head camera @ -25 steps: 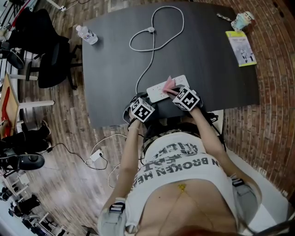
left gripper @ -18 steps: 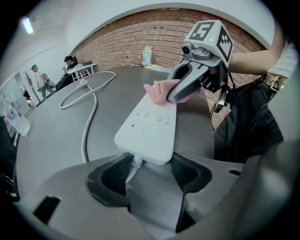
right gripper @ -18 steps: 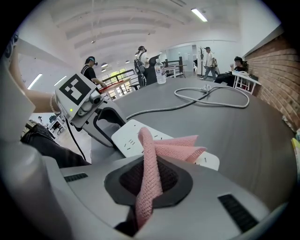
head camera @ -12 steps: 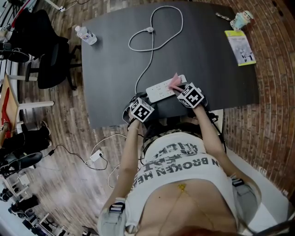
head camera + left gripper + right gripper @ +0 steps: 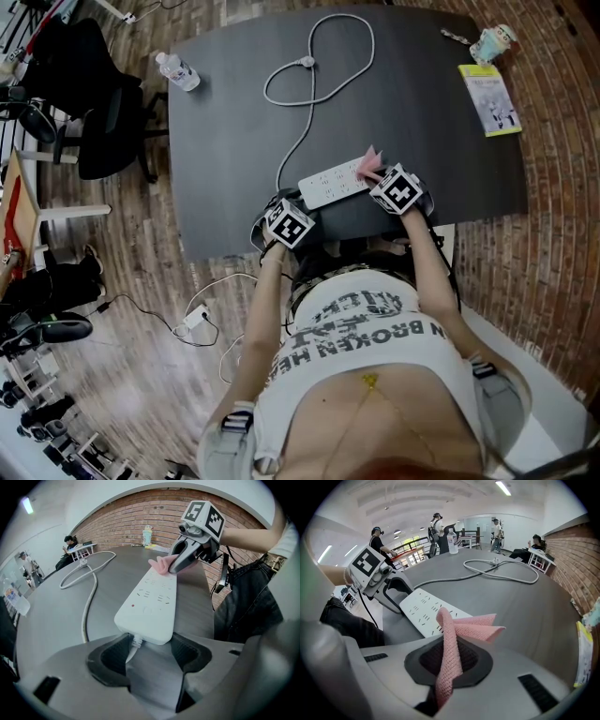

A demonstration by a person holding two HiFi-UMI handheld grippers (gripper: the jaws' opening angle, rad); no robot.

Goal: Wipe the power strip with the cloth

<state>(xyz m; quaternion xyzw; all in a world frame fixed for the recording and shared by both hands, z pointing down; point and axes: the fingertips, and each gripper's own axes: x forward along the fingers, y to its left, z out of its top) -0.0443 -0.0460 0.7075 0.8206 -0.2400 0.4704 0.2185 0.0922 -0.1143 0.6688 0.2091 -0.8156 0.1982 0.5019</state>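
Cloth, pinched in right gripper, swept within the last second along power strip to the end farthest from left gripper, itself clamped on cord end. Pass judged nearly complete.

**My left gripper grips the near end of the white power strip.**

The strip lies flat on the dark surface and runs away from me, with one of my jaws against each side of its end. Its white cord leaves from between my jaws and curves off to the left into a loop. At the strip's far end the right gripper holds a pink cloth against the top face. A brick wall stands behind.
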